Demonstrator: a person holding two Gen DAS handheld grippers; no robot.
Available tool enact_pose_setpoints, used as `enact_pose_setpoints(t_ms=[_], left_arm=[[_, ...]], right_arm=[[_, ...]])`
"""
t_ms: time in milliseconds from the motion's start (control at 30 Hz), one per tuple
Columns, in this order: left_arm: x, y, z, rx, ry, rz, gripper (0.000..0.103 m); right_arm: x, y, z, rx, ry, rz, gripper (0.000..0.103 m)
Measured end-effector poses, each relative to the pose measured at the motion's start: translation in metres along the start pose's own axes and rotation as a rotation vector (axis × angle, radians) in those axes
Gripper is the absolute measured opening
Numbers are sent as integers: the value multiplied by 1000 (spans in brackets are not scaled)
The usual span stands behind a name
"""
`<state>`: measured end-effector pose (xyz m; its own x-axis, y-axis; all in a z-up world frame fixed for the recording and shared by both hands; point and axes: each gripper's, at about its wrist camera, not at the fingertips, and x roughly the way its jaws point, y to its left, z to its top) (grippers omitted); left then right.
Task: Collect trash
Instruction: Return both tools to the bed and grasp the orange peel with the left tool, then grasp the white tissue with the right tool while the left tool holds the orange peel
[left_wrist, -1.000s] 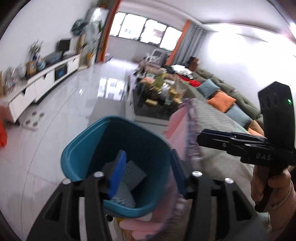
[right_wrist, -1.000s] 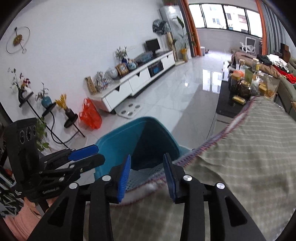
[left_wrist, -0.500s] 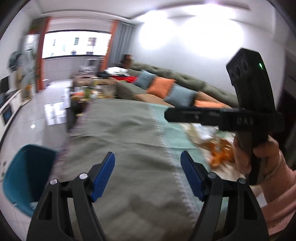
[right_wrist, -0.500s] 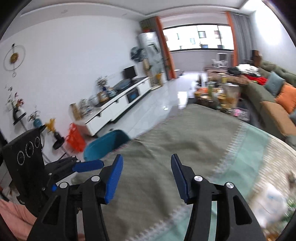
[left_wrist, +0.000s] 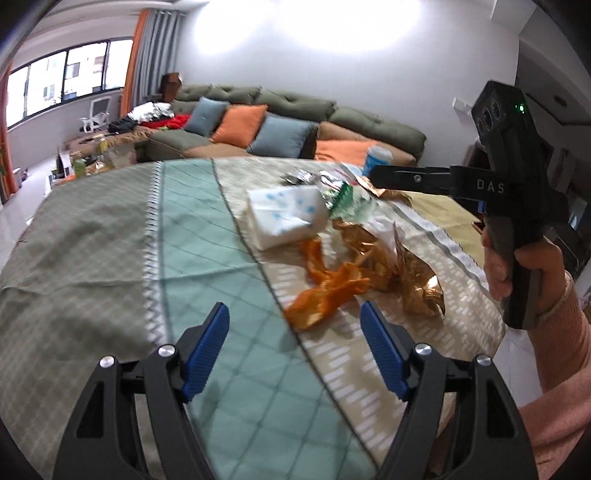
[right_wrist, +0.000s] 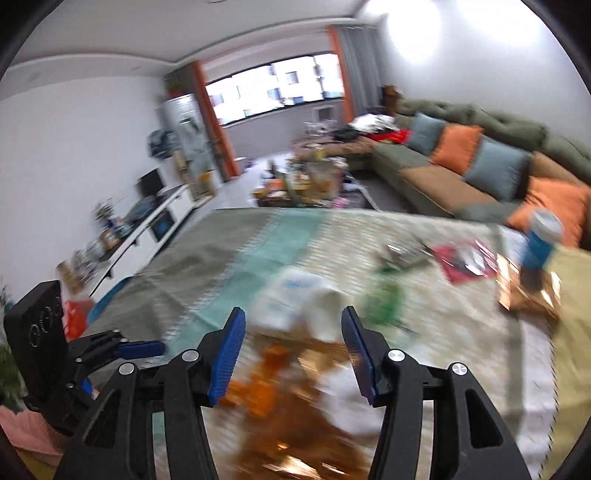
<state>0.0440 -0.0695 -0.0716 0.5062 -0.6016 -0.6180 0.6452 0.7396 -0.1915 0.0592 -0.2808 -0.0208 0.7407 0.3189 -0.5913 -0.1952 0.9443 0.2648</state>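
Observation:
Trash lies on the clothed table (left_wrist: 110, 236): orange peel (left_wrist: 325, 291), crumpled gold foil (left_wrist: 399, 266), a white tissue pack with blue dots (left_wrist: 284, 214), a green wrapper (left_wrist: 343, 199) and a blue cup (left_wrist: 376, 158). My left gripper (left_wrist: 295, 343) is open and empty, just short of the peel. My right gripper (right_wrist: 291, 350) is open and empty over the blurred peel (right_wrist: 266, 384) and foil; it also shows in the left wrist view (left_wrist: 406, 177), above the trash. A teal bin (right_wrist: 107, 299) shows past the table's left edge.
A sofa with orange and blue cushions (left_wrist: 258, 125) stands behind the table. A cluttered coffee table (right_wrist: 306, 181) and a white TV cabinet (right_wrist: 147, 225) lie further off. A red wrapper (right_wrist: 465, 258) and a silver wrapper (right_wrist: 402, 254) lie on the cloth.
Both grippers have swung from the teal bin at the table's edge across the cloth to the trash pile, and their jaws have opened wider.

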Motion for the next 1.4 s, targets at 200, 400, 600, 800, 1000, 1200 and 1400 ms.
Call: enact_pose_setpoints(t_ms=[200,400,600,800,1000,1200,1400], left_arm=[[22,-2,5,-11,77,0,72],[30,-5,5,-8,104,-19,56],[37,-15,6,15,122,-22,40],[38,-14,5,11,125,-19,22],[27,-8,3,-4,107,-16,19],[6,1,4,-29,60,-9,19],[-16,10,3,-50,23,9,19]], right_arm=[[2,-50,-21,125,45,-40,56],[9,-53,-35,137,79,-25,56],[11,-55,-43,149,91,16,59],[13,-52,-47,138,110,36,22],[4,-47,-42,104,84,27,5],[-9,-41,-30,92,41,24,4],[-22,-29,-18,67,1,35,4]])
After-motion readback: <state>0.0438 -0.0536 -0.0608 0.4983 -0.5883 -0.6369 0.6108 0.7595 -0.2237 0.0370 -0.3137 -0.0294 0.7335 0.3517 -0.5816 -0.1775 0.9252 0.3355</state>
